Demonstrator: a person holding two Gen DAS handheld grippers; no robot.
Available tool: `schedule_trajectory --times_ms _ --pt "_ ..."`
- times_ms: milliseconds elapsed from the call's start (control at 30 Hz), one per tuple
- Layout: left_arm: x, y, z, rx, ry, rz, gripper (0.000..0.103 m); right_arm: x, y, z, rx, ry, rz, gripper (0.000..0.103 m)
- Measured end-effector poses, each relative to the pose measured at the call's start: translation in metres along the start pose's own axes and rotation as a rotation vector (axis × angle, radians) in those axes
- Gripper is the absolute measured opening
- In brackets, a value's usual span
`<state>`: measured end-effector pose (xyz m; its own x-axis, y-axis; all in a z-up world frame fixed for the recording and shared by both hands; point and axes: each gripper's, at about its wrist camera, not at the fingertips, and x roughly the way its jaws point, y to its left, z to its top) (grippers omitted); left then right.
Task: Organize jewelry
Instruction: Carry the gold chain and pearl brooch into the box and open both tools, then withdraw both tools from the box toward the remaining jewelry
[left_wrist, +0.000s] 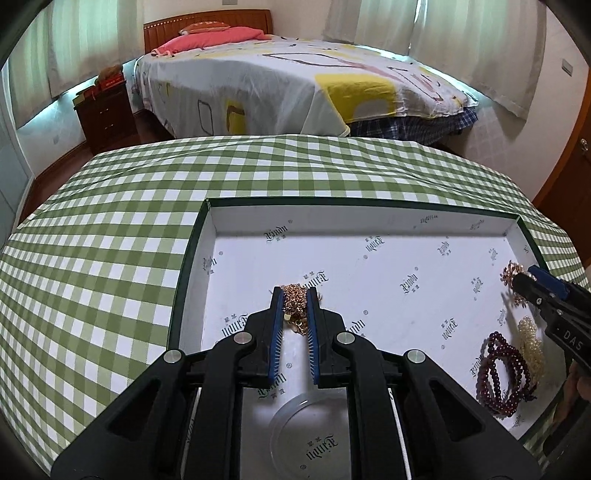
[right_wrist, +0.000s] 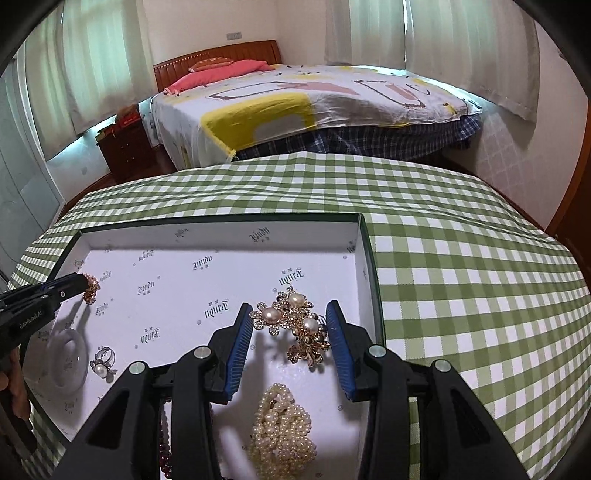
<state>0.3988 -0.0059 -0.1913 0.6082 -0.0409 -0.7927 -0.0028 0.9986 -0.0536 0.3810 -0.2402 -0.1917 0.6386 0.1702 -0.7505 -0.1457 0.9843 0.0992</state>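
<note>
On the green checked tablecloth (left_wrist: 110, 229) the white box (left_wrist: 369, 218) already keeps most jewelry. The left gripper (left_wrist: 294, 295) is closed on a gold chain (left_wrist: 294, 297) between its fingers. The right gripper (right_wrist: 291, 317) stands half open around the pearl brooches (right_wrist: 291, 321), not pressing them; sorting seems only begun.

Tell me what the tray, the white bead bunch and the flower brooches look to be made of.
Tray: likely cardboard, matte white printed lining, thin folded walls, dark green outside.
White bead bunch: pearl-like beads, cream and softly glossy; real or imitation cannot be told.
Flower brooches: gold-toned metal, seemingly with small sparkling stones, and round pearl-like centres.
</note>
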Motion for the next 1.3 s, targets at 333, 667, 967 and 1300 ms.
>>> schedule_trajectory --times_ms 333,667,967,1300 --pt "-0.003 0.000 0.000 -0.005 -0.021 0.001 0.045 0.000 0.001 0.000 -0.002 -0.002 0.001 0.048" --pt "-0.015 0.002 -0.001 -0.001 -0.061 0.010 0.065 -0.004 0.001 -0.001 0.000 -0.031 0.012 0.059" --pt "-0.032 0.001 -0.005 0.020 -0.112 0.020 0.075 -0.018 0.003 -0.002 0.000 -0.085 -0.002 0.070" --pt "-0.078 0.001 -0.025 -0.013 -0.204 -0.021 0.075 -0.058 0.009 -0.014 0.006 -0.148 0.009 0.070"
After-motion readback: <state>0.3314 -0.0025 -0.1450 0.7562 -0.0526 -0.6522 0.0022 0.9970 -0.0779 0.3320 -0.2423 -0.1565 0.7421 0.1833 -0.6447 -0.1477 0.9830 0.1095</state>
